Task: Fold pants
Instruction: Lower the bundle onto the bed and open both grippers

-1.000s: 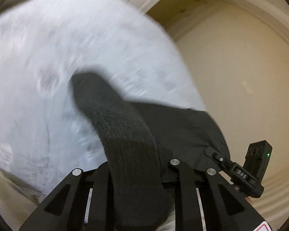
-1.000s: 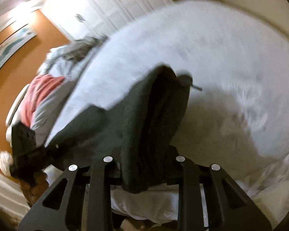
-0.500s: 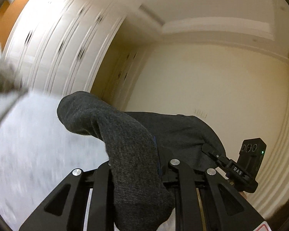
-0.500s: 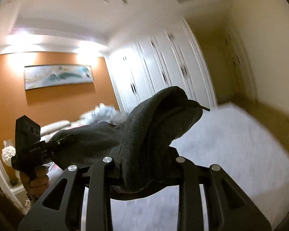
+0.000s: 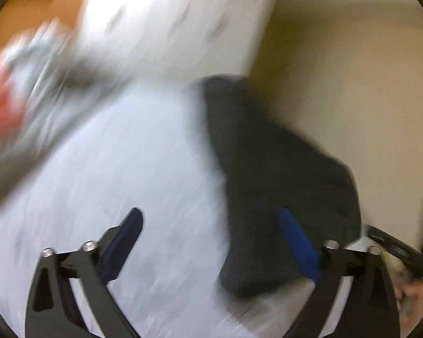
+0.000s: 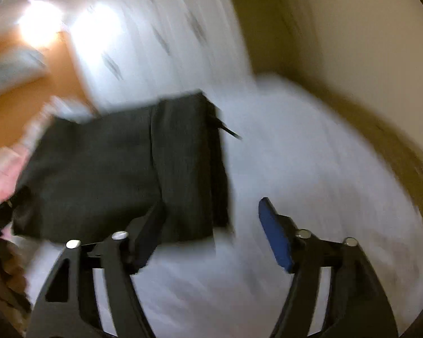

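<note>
The dark grey pants (image 6: pixel 121 174) lie folded in a flat rectangle on the white bed (image 6: pixel 310 169). A thin dark drawstring (image 6: pixel 229 131) sticks out at their far right corner. In the left wrist view the pants (image 5: pixel 276 186) lie at the right, against my right finger. My left gripper (image 5: pixel 211 225) is open and empty, blue pads showing. My right gripper (image 6: pixel 211 214) is open and empty, its left finger over the near edge of the pants. Both views are motion-blurred.
White wardrobe doors (image 6: pixel 155 33) and an orange wall (image 6: pixel 28 98) stand beyond the bed. A blurred heap of red and grey clothes (image 5: pixel 17 90) lies at the far left. A beige wall (image 5: pixel 352 84) is on the right. The right gripper's body (image 5: pixel 403 253) shows at the lower right.
Both grippers have opened and let go of the pants, which now lie folded on the bed. Both cameras have swung back down from the ceiling and walls toward the bed.
</note>
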